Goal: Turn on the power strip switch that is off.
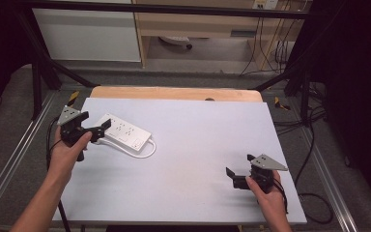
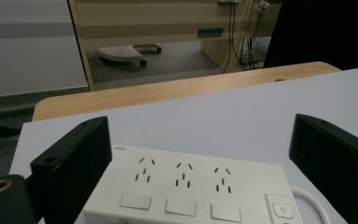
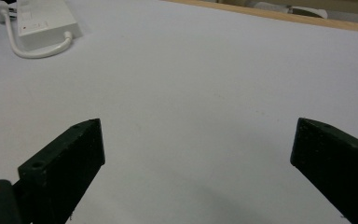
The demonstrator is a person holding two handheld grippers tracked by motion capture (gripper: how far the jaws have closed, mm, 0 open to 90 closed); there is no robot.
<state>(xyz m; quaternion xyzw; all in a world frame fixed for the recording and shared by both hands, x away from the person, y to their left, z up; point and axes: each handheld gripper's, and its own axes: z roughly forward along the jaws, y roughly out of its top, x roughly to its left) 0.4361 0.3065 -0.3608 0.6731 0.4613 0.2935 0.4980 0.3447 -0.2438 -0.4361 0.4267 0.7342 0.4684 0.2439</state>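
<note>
Left gripper (image 1: 107,126): jaws wide open, straddling the near end of the white power strip (image 1: 124,132), one jaw at each side; contact with the casing cannot be told, nothing clamped. In the left gripper view, power strip (image 2: 191,189) between the two black jaws, three socket groups and three rocker switches facing up, a separate button at the 4 o'clock corner. Left hand (image 1: 70,152) wrapped round the handle, grey three-cornered plate on top. Right gripper (image 1: 233,175): jaws equally wide open, empty, just over bare sheet at roughly 4 o'clock on the table, well apart from the strip. Right hand (image 1: 265,191) on its handle. Power strip located at about 9 o'clock on the table, lying flat and skewed, white cable (image 1: 147,150) looping from its 4 o'clock end; same strip at 11 o'clock in the right gripper view (image 3: 46,21). Surface: pale grey-white sheet (image 1: 193,145) covering a wooden tabletop (image 1: 174,93), bare wood exposed along the far edge. Room: black frame bars (image 1: 164,8) overhead and at the sides, wooden cabinet (image 1: 198,24) and white panel (image 1: 87,34) beyond, hanging cables at 1 o'clock, grey floor. No obstruction between either gripper and the strip.
</note>
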